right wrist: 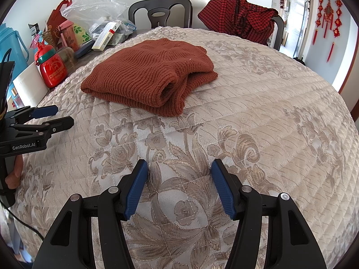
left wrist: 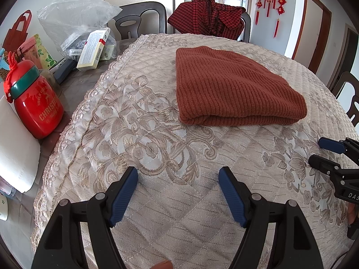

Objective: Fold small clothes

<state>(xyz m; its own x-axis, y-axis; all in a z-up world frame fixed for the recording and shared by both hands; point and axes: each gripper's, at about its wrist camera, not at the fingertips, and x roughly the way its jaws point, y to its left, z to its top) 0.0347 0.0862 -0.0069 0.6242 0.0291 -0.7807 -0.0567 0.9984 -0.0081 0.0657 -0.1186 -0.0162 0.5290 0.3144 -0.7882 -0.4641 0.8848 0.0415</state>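
Sweater (left wrist: 233, 87), rust-brown ribbed knit, lay folded into a thick bundle on the quilted floral tablecloth (left wrist: 157, 134), ahead of both tools and apart from them; from the right wrist view its rolled, layered edges faced the camera (right wrist: 148, 83).

Left gripper (left wrist: 178, 174): fingers spread wide, blue pads (left wrist: 124, 197) facing each other with bare cloth between, holding nothing. It hung just above the tablecloth, the sweater ahead and slightly to its right.

Right gripper (right wrist: 179, 168): fingers likewise parted, empty, low over the cloth's embroidered flowers; sweater ahead and to its left. The left gripper showed at this view's left edge (right wrist: 53, 115), jaws apart, a hand (right wrist: 14, 174) partly visible on its handle.

Red Christmas bottle (left wrist: 36, 103) with green collar stood off the cloth's edge, left of the left gripper. Beyond it: white box (left wrist: 90, 50), crumpled clear plastic bag (left wrist: 74, 15), assorted clutter.

Red checked garment (left wrist: 208, 15) was draped over a dark chair (left wrist: 246, 25) past the table's far side; a second dark chair (left wrist: 139, 20) stood beside it. Red knot ornaments (left wrist: 270, 2) hung on the far wall, ahead and right.
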